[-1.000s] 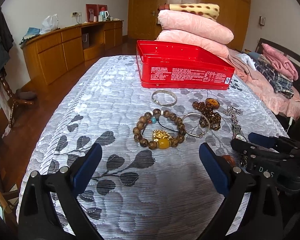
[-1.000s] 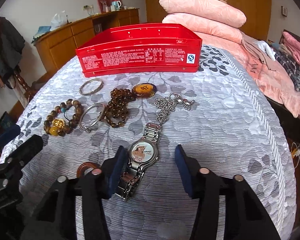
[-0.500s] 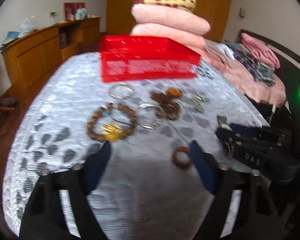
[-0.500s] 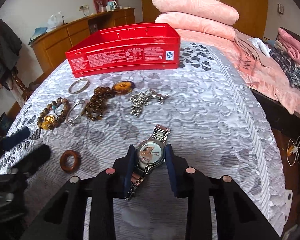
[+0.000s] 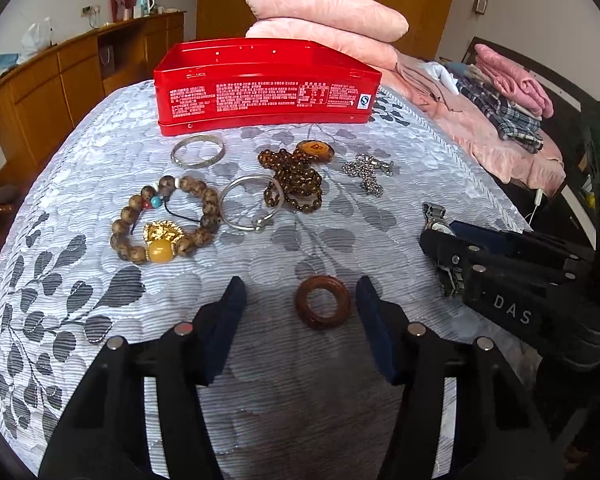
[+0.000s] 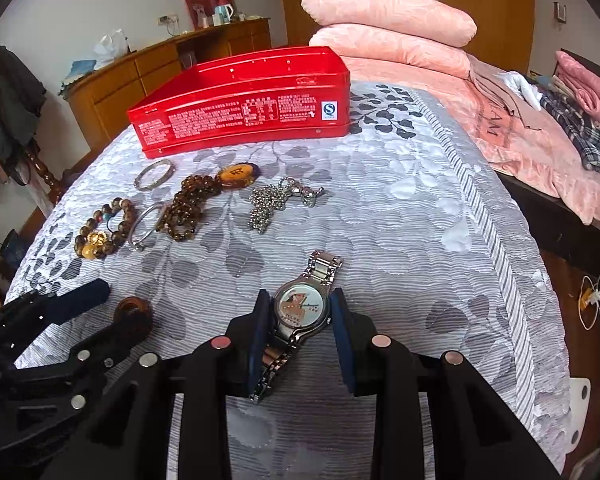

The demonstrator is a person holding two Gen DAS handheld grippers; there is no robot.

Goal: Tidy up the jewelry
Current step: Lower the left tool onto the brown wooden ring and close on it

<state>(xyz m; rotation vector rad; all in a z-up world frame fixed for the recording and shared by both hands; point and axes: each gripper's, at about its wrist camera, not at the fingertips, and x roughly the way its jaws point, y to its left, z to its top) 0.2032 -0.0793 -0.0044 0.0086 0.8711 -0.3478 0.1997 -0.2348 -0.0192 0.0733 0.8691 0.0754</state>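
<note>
A brown wooden ring (image 5: 323,307) lies flat on the grey leaf-patterned bedspread (image 5: 80,184). It sits between the blue pads of my left gripper (image 5: 300,292), whose jaws are closing; the ring is nearer the right pad and neither pad presses on it. My right gripper (image 6: 299,299) is shut on the case of a silver wristwatch (image 6: 300,309), whose band trails on the cover. In the left wrist view the right gripper (image 5: 452,236) shows at the right edge with the watch (image 5: 434,216). An open red tin (image 5: 268,96) stands beyond the jewellery.
Between the grippers and the tin lie a silver bangle (image 5: 198,150), a wooden bead bracelet with a gold charm (image 5: 164,224), an open silver bangle (image 5: 250,210), a brown bead strand with an amber pendant (image 5: 296,180) and a silver chain (image 5: 366,172). Folded pink quilts (image 5: 324,12) are stacked behind.
My left gripper has swung right from the bead bracelet to the wooden ring, its jaws narrowing around it. The right gripper has shut on the watch and kept it there.
</note>
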